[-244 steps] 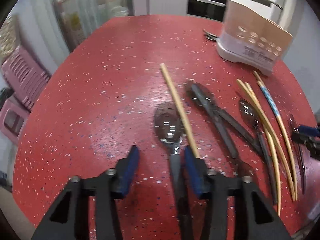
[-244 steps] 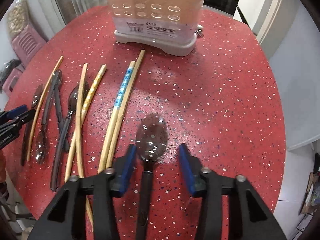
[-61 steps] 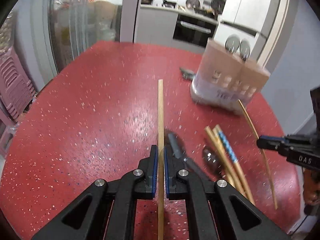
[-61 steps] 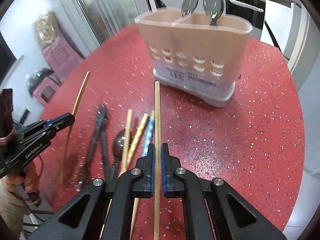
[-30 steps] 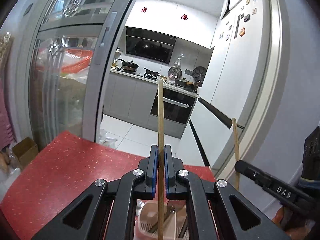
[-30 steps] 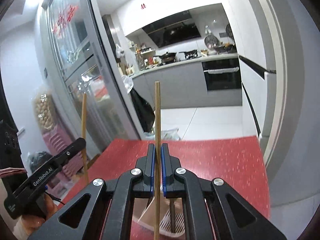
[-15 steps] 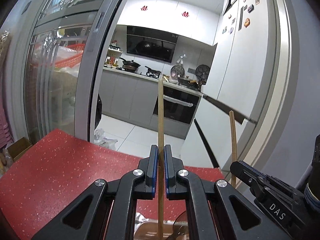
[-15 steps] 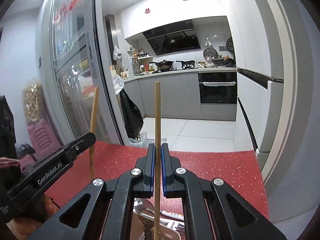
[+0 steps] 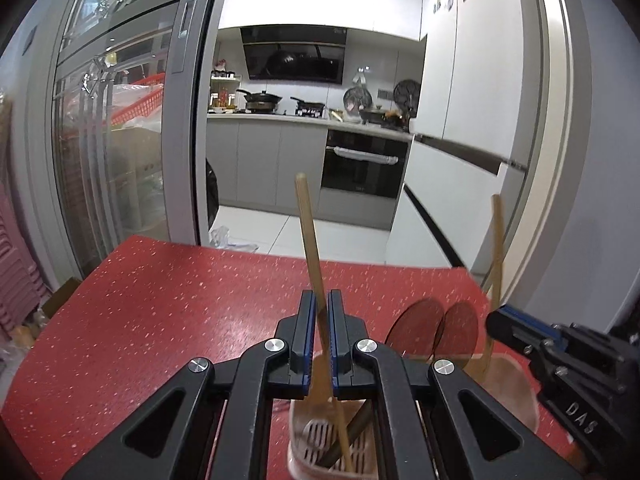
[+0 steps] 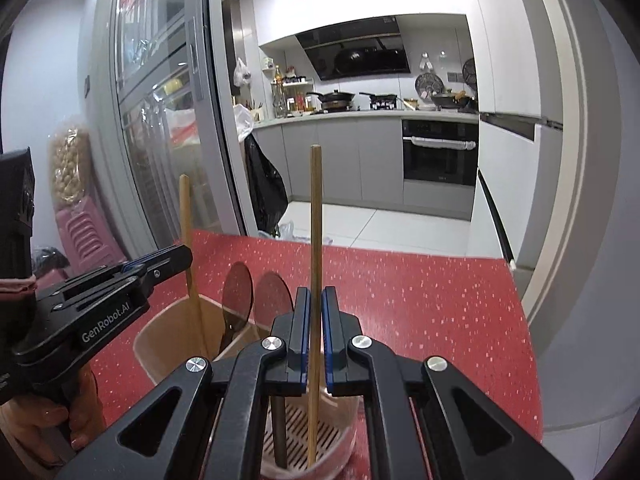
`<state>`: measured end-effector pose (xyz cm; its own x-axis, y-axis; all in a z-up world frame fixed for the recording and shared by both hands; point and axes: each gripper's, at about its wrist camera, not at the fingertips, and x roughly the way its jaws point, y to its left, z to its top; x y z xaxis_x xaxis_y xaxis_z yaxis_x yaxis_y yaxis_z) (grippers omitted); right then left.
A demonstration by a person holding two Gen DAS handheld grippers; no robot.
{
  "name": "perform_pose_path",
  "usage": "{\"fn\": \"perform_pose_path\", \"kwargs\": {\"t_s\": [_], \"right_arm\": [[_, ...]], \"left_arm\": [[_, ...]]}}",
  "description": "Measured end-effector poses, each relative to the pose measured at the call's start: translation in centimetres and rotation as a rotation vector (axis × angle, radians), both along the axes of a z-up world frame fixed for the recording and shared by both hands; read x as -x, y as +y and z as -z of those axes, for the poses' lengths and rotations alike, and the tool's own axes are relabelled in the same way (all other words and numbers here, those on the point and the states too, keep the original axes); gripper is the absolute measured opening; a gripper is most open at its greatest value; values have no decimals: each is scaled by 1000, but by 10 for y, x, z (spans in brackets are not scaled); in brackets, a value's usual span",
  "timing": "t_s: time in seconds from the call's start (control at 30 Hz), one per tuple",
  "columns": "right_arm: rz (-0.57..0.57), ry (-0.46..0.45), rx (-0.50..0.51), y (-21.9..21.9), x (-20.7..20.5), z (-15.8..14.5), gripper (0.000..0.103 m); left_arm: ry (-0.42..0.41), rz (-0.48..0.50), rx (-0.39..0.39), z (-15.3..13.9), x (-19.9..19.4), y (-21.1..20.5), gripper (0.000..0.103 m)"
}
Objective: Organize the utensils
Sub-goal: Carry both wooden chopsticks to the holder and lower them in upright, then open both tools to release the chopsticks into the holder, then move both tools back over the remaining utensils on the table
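Observation:
My left gripper (image 9: 319, 312) has its jaws a little apart around a wooden chopstick (image 9: 310, 240). The stick leans left and its lower end rests in the pink utensil holder (image 9: 516, 392) below. My right gripper (image 10: 315, 308) is shut on a second wooden chopstick (image 10: 316, 216), held upright with its lower end inside the holder (image 10: 172, 336). Two spoons (image 9: 434, 326) stand bowl-up in the holder, also in the right wrist view (image 10: 256, 292). Each gripper shows in the other's view, the right (image 9: 496, 320) and the left (image 10: 186, 256).
The holder stands on a red speckled table (image 9: 160, 304), whose far edge (image 10: 360, 246) is close behind. Beyond lie a kitchen doorway, a glass sliding door (image 9: 120, 140) at left and a white fridge (image 9: 480, 120) at right.
Both grippers have come down over the holder, and both chopstick ends now sit inside it. The left jaws have eased apart and the left chopstick has tilted to the left.

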<state>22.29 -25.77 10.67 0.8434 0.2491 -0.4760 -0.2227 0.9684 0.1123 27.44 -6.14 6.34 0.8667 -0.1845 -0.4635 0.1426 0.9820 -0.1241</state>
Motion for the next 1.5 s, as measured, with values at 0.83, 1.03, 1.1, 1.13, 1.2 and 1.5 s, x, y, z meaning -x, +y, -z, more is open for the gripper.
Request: {"fn": "perform_pose_path", "kwargs": {"t_s": [0.83, 1.03, 1.1, 1.13, 1.2, 1.5], "right_arm": [[-78, 113, -81, -11, 70, -30, 56], [-124, 298, -85, 6, 102, 11, 57], [-121, 373, -82, 10, 108, 29, 57], [-116, 414, -78, 12, 111, 39, 57], [-116, 475, -77, 17, 116, 56, 57], [-114, 625, -35, 29, 127, 97, 57]], "left_arm": [[146, -81, 10, 0, 97, 57, 32], [238, -173, -1, 35, 142, 85, 103], [277, -170, -24, 46, 154, 88, 103], [299, -183, -35, 53, 161, 91, 103], [344, -188, -34, 66, 170, 95, 103], [477, -176, -39, 95, 184, 95, 103]]}}
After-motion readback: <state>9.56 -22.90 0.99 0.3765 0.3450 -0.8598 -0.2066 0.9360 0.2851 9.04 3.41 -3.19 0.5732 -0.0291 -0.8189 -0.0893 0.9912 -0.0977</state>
